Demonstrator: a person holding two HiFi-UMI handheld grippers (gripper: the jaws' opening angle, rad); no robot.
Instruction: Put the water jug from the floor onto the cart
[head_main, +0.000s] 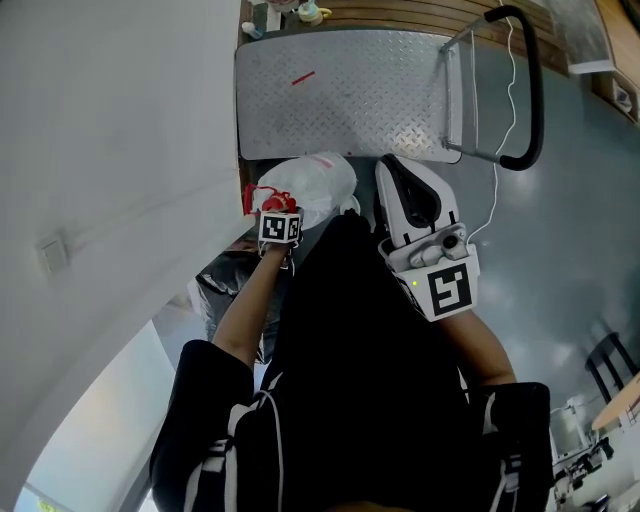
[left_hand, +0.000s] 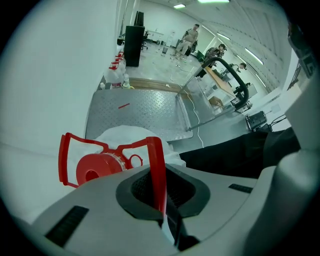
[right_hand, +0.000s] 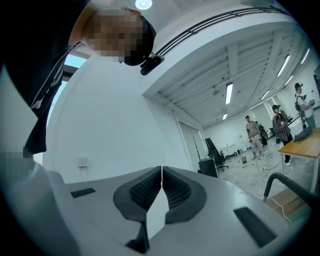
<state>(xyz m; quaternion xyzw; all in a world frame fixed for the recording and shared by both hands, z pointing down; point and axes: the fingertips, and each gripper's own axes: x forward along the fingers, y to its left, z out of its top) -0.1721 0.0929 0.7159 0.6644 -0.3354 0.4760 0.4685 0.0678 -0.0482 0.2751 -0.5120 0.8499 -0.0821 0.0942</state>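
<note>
One red handle (left_hand: 157, 165) — pinched by left gripper (left_hand: 159, 200) (water jug (head_main: 315, 185) beneath).

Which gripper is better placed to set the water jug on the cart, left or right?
Left. The left gripper is shut on the red handle of the water jug, just before the cart. The right gripper is shut on nothing and points off into the room.
</note>
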